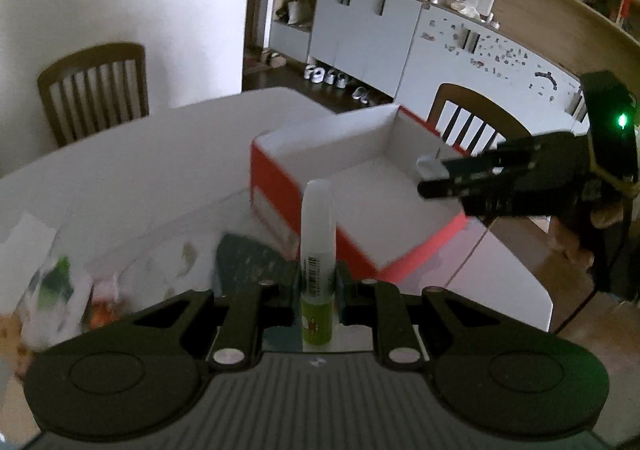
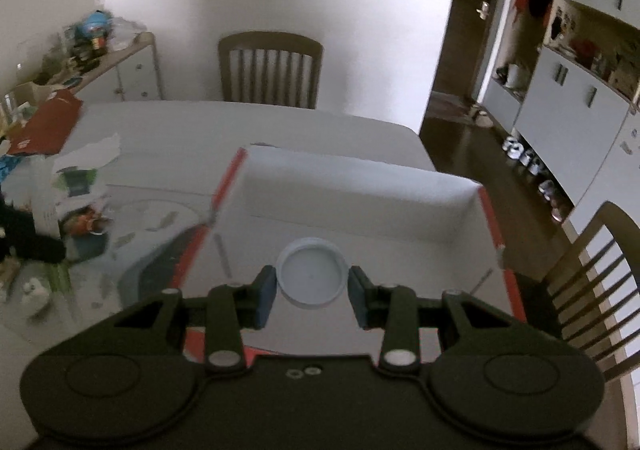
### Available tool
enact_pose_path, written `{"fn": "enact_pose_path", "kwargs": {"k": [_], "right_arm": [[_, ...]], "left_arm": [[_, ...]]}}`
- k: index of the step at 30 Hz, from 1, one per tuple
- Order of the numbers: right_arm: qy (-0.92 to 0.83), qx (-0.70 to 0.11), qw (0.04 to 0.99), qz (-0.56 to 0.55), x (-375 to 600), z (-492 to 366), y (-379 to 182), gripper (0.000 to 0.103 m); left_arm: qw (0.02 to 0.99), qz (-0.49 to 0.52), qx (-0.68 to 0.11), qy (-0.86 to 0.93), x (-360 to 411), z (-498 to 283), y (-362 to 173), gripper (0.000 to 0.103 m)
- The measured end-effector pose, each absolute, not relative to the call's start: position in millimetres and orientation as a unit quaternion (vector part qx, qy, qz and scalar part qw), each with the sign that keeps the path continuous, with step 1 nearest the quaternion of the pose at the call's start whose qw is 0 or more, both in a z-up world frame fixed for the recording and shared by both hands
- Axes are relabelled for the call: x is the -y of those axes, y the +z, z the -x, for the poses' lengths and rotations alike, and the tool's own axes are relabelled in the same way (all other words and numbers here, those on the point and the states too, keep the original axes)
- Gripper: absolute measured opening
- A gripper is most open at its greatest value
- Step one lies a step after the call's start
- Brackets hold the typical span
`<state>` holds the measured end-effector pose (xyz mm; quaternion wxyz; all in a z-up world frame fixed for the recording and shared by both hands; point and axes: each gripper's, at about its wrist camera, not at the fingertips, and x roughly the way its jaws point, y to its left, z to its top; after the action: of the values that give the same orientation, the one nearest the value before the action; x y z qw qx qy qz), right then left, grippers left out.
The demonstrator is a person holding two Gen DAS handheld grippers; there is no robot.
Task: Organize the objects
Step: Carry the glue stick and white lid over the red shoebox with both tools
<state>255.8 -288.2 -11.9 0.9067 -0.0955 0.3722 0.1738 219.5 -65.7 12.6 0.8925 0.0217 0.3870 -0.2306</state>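
Left tongs (image 1: 318, 290) are clamping fully closed on a slim glue-stick-type tube (image 1: 317, 250), standing upright between the pads. White translucent cap up top, barcode strip mid-body, green label w/ small cartoon figure at the base. Text on it is too small/blurred to read, no brand legible.

Right tongs (image 2: 312, 292) are gripping a round pale-blue lid (image 2: 312, 272) by its edges, partly open to the lid's width, blue pads touching both sides. Lid is showing its flat face to the cam, no writing visible. In the left wrist view the right tongs (image 1: 430, 175) are pointing in from the right over the box, w/ the lid seen edge-on at the tips and a green LED lit on the body behind.

Red-and-white cardboard box (image 1: 360, 185) is sitting open on the white bench (image 1: 140, 153), white inside, looking empty where visible. Tube is hanging in front of the box's near red wall; lid is hovering over the box interior (image 2: 360, 209).

Bench left side: blurred clutter, torn paper (image 2: 92, 153), a red flat folder-like item (image 2: 48, 121) w/ white marks I can't read. Wooden chair (image 2: 271, 67) at the far end of the bench, another chair (image 1: 468, 117) behind the box.
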Motion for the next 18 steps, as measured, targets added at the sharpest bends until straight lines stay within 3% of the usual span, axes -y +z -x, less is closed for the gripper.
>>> {"fn": "enact_pose_path", "kwargs": {"k": [10,18], "right_arm": [[0.151,-0.385,0.907,0.081,331.6,-285.5,-24.0,0.038],[0.140,-0.401,0.900,0.101,339.9,-304.8,-44.7,0.037]], "left_arm": [[0.887,-0.056,-0.389,-0.242,137.6,-288.2,26.1,0.016],[0.865,-0.100,-0.423,-0.251,191.6,-332.0,-2.8,0.016]]}}
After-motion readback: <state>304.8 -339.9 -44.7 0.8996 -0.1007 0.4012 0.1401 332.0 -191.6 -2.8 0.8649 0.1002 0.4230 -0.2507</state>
